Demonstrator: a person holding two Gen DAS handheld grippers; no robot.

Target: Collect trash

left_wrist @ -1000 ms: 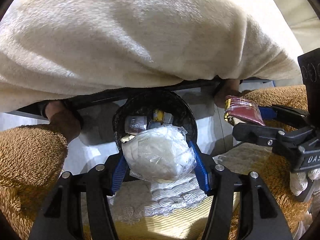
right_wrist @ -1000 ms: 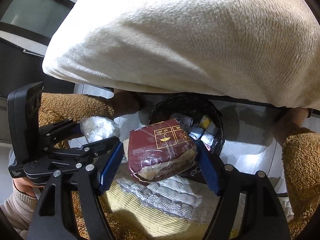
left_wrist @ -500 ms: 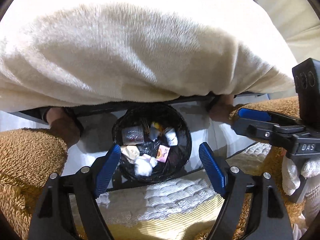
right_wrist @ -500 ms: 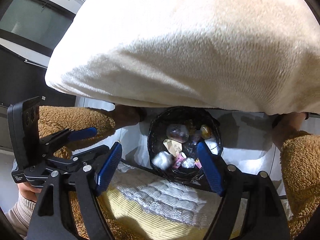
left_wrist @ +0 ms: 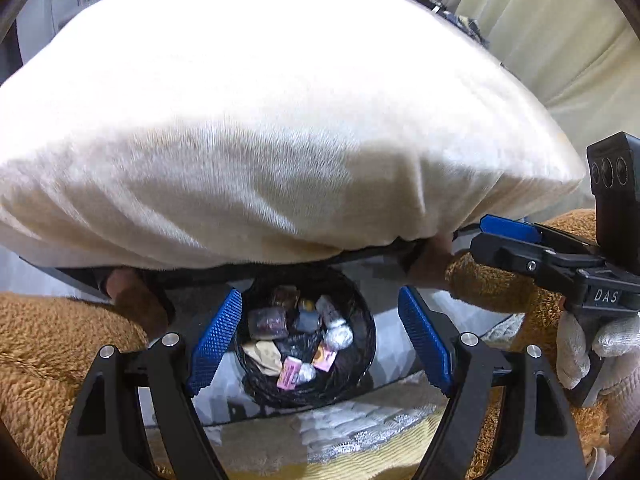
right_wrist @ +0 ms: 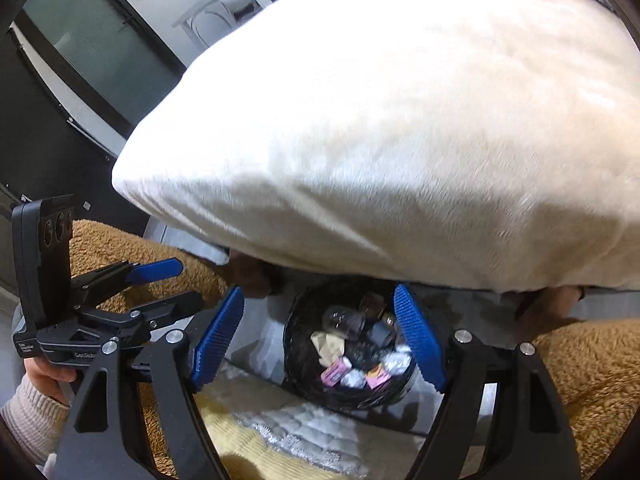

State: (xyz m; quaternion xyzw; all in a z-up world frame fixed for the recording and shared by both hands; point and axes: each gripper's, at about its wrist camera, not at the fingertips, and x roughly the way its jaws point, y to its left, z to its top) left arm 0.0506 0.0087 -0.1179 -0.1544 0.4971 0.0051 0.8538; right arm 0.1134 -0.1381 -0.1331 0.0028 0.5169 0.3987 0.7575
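Both pieces of trash are in the bin now, a black-lined basket on the floor below me. The wrappers and foil balls lie heaped inside, and the dark red packet sits at the back. A second ago my left hand-held gripper squeezed a white plastic bundle and my right hand-held gripper a red packet; now both stand wide with nothing between the blue pads, framing the bin from above. So that's two drops done, and I'd judge this round finished. Both grippers have lifted, the bin looks smaller and farther. The cream cushion fills the upper view, brown fuzzy fabric on either side, a yellow lace-edged cloth nearest me.
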